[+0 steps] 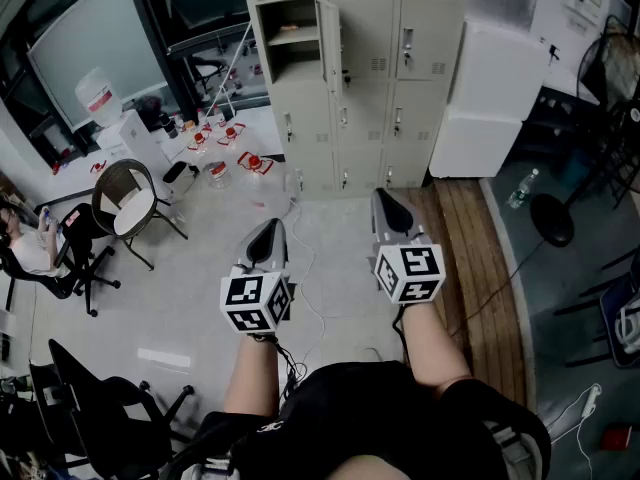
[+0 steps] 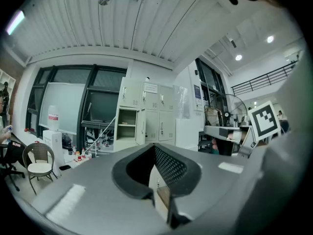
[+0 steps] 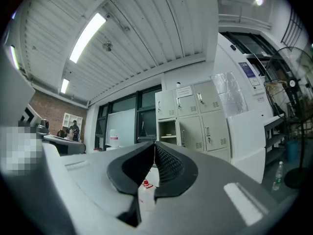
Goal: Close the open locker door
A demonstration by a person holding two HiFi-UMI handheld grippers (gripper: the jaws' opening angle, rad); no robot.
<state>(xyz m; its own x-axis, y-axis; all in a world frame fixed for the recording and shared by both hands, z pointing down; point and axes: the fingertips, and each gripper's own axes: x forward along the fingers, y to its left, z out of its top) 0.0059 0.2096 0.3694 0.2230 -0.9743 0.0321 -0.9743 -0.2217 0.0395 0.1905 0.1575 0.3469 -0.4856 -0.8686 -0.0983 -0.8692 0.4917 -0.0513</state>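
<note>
Locker door (image 1: 328,43) ajar at upper-left compartment of locker bank (image 1: 370,98), edge swung outward, open floor (image 1: 338,218) ahead, left gripper (image 1: 268,230) and right gripper (image 1: 386,200) well short, fingers (image 3: 168,163) pressed together, empty

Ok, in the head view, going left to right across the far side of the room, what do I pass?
Round-backed chair → red-lidded containers on the floor → open locker → white cabinet → water bottle → floor fan.
</note>
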